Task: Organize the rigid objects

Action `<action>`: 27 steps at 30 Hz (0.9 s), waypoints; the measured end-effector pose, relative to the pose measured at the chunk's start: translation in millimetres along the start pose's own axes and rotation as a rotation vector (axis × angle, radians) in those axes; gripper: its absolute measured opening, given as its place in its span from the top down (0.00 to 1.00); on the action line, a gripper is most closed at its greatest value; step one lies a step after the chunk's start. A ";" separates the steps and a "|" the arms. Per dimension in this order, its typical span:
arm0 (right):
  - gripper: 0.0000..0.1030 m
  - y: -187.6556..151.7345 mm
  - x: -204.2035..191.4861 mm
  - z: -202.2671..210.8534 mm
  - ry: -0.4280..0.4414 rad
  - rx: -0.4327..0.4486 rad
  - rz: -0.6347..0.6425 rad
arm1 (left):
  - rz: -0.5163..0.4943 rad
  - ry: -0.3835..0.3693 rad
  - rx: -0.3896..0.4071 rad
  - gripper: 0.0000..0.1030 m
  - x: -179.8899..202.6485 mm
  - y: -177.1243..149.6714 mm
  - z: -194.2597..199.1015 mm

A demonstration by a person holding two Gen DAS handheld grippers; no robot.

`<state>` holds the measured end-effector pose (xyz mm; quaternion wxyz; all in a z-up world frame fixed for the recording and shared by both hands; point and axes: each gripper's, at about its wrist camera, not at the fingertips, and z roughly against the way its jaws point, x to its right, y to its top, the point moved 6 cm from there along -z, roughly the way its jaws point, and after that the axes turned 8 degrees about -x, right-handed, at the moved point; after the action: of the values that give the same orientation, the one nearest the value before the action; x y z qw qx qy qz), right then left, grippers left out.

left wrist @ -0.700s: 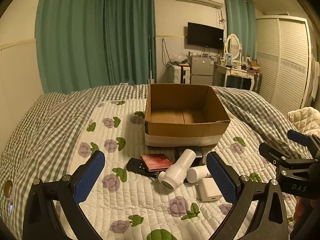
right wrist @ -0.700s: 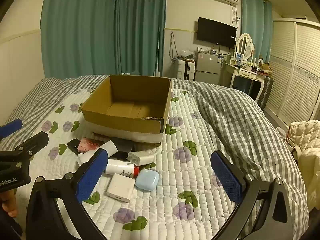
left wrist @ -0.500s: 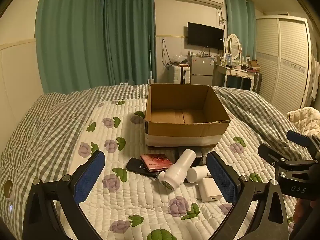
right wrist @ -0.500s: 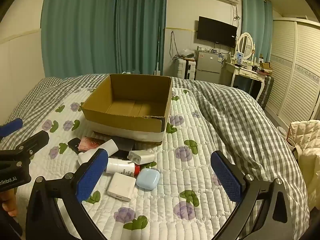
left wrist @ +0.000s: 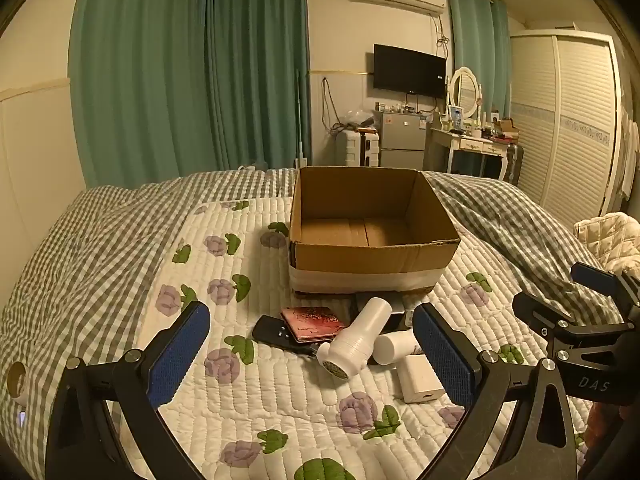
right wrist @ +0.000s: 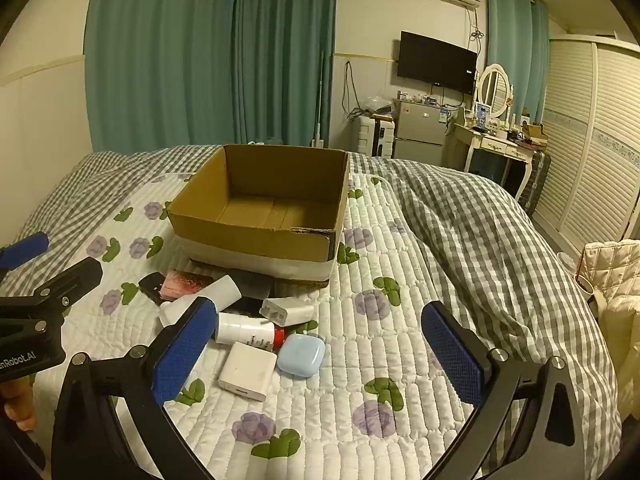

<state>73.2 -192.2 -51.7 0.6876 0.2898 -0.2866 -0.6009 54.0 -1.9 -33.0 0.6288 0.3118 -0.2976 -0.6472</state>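
- Brown cardboard box (left wrist: 374,236), open-topped, sits on a white floral quilted bed (left wrist: 248,392) beyond both tongs.
- Left tongs (left wrist: 310,356) spread wide, gripping nothing; white plastic bottle (left wrist: 356,338) lies between their tips.
- Right tongs (right wrist: 320,354) likewise spread; pale-blue rounded case (right wrist: 301,355) and white square charger (right wrist: 247,371) rest just ahead, toward their left finger.

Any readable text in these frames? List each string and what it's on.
"DAS": on the right hand-held gripper body, in the left wrist view.
"nRobot.AI": on the left hand-held gripper body, in the right wrist view; the start is cut off by the frame edge.
Red booklet: print too blurred to read.
White tube: print too small to read.
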 end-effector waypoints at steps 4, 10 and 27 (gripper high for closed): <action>0.00 -0.1 -0.1 0.1 0.000 0.001 0.000 | 0.000 0.002 0.001 0.00 0.5 -0.7 0.2; 0.00 -0.3 -0.3 -0.1 0.001 0.001 -0.001 | -0.002 0.001 0.002 0.00 -1.2 -1.1 0.9; 0.00 -3.7 -1.0 -1.9 0.007 -0.006 -0.005 | 0.001 -0.010 -0.001 0.00 -0.7 -2.5 -0.5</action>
<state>72.0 -191.6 -55.8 0.6879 0.2905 -0.2816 -0.6026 52.8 -1.1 -35.2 0.6276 0.3083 -0.3006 -0.6487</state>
